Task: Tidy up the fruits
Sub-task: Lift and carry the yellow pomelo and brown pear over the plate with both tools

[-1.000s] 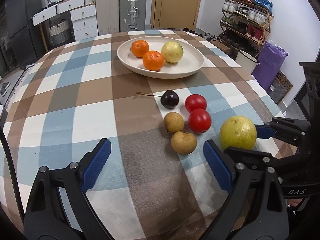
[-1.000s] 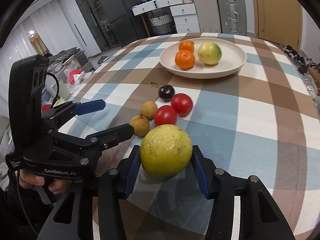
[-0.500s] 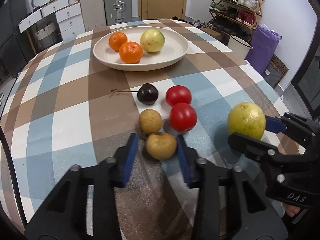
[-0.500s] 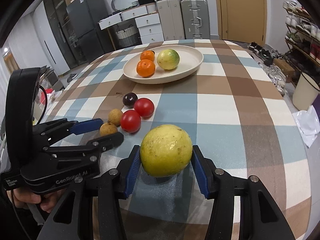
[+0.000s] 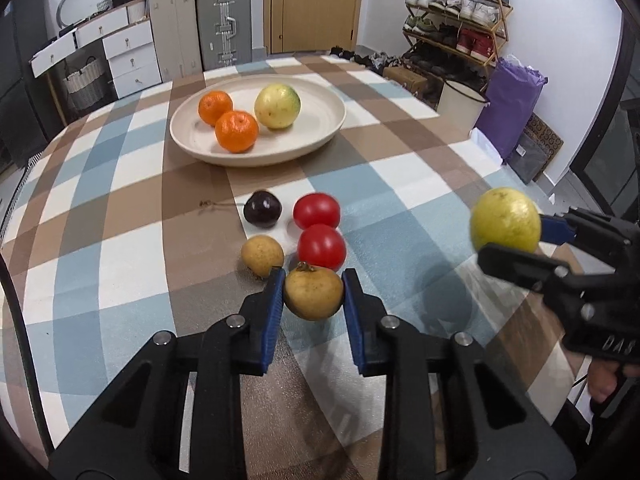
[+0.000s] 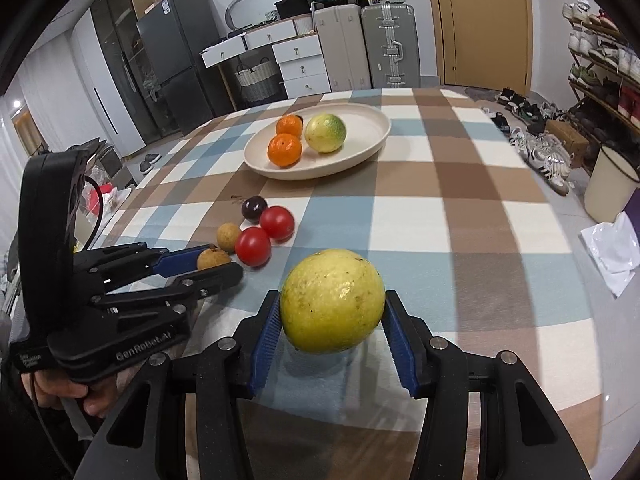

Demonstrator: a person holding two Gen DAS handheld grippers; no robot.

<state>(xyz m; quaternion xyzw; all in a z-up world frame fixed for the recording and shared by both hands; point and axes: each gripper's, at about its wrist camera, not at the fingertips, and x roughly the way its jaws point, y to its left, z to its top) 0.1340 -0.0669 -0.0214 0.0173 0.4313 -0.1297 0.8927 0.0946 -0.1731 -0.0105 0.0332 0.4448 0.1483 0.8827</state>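
Blue-padded left claw clamps a tan longan, nearest the camera from the cream plate; right claw grips a yellow guava, held clear of the checked table. Risk: the round, smooth fruits may roll out of the narrow pads, or knock the tomatoes just beyond the longan.

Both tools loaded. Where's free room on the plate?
Plate: bare right half, between the yellow-green fruit and the right rim. Left half is crowded by two oranges. Approach over the bare cloth right of the tomatoes; the loose cluster blocks the middle.
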